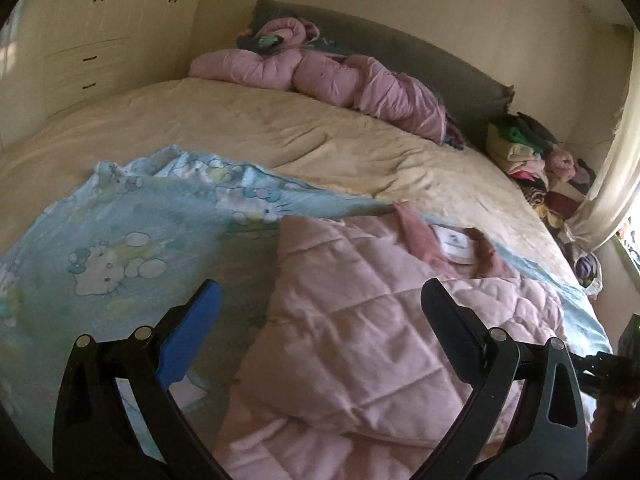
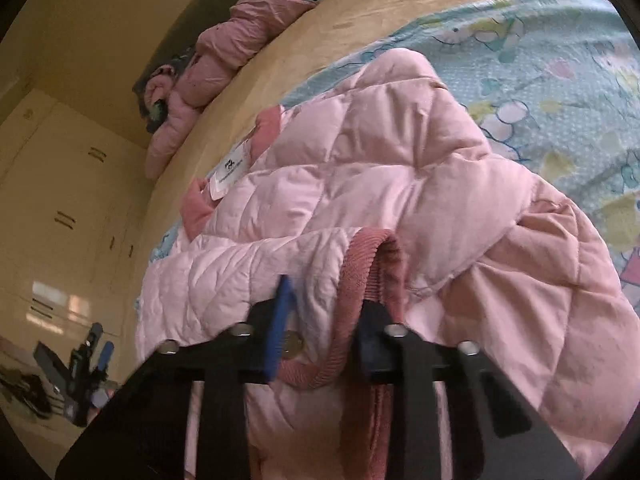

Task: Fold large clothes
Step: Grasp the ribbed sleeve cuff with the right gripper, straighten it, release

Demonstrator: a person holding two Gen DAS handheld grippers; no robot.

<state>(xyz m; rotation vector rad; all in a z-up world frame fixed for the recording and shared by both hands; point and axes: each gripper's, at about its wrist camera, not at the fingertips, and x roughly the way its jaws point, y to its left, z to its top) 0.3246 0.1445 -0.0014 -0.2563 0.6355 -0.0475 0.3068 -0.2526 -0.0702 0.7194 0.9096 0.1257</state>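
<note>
A pale pink quilted jacket (image 1: 360, 320) lies on the near part of the bed (image 1: 248, 120), over a light blue cartoon-print sheet (image 1: 120, 216). Its darker pink ribbed collar (image 1: 420, 236) with a white label (image 1: 454, 242) points toward the far headboard, so the jacket's long axis runs from near to far. One side is folded inward, leaving a straight edge on the left.

The left gripper (image 1: 324, 316) hovers released above the jacket, jaws spread wide with nothing between them. The right gripper (image 2: 324, 308) is clenched on the jacket's dark pink ribbed sleeve cuff (image 2: 372, 264).

Bare cream bedspread stretches far and left. A crumpled pink duvet (image 1: 320, 76) sits by the headboard, and a clothes pile (image 1: 532, 160) lies at the far right.
</note>
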